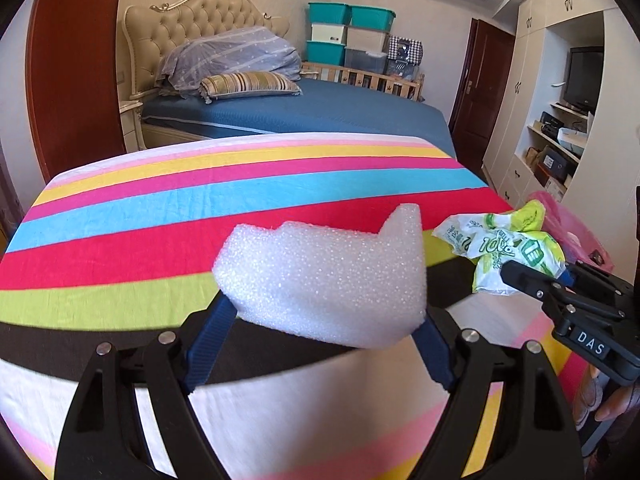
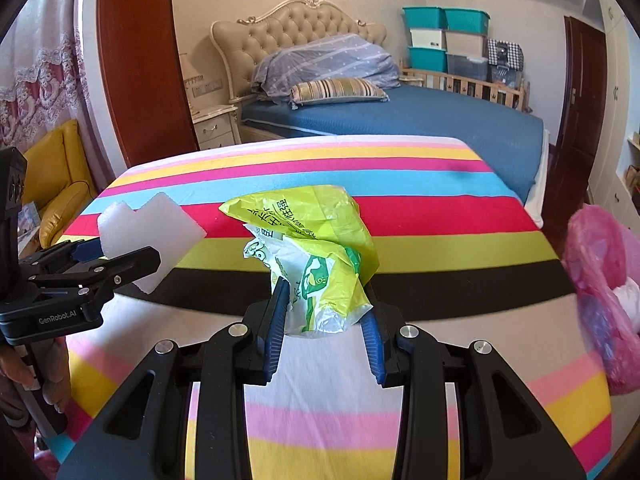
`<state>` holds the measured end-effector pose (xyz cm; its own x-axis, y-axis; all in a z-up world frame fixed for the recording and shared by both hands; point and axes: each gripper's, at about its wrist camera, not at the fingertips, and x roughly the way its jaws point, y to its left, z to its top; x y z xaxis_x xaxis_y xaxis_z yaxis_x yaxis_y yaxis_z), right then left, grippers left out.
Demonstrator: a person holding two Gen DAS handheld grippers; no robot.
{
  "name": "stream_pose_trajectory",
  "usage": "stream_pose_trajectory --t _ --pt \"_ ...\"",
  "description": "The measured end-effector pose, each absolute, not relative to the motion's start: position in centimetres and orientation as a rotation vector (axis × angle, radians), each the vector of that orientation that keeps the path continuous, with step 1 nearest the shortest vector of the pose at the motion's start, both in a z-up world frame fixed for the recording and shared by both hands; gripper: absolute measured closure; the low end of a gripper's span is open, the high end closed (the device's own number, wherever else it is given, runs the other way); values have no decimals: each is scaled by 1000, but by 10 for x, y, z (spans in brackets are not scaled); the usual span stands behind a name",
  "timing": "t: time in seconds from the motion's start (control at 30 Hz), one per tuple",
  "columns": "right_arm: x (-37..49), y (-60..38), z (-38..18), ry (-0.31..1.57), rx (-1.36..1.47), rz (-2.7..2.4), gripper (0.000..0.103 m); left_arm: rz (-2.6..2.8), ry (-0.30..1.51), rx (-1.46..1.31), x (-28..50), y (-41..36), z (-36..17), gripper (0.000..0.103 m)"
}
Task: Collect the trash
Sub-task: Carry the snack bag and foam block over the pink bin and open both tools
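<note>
Both pieces of trash are already lifted off the striped bench (image 1: 160, 216): the left tool (image 1: 320, 320) pinches a white foam block (image 1: 320, 276), and the right tool (image 2: 322, 320) pinches a crumpled green wrapper (image 2: 316, 248). What looks left is dropping both into the pink bag (image 2: 604, 292) hanging at the bench's right edge; nothing else shows on the cloth.

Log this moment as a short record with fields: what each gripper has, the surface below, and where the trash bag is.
left gripper: shut on white foam piece
right gripper: shut on crumpled green wrapper
surface: striped cloth, under both grippers
trash bag: pink plastic bag, at the cloth's right edge, already holding something
background: bed with blue sheet
status: both pieces lifted, not yet in the bag
</note>
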<state>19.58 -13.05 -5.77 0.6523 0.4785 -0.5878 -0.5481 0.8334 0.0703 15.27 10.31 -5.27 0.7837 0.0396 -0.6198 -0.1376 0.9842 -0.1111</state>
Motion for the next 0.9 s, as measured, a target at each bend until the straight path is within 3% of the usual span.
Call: stream_pose_trajectory --t 0.9 --pt "138 -208 -55 499 -111 486 69 15 609 -68 104 27 -51 23"
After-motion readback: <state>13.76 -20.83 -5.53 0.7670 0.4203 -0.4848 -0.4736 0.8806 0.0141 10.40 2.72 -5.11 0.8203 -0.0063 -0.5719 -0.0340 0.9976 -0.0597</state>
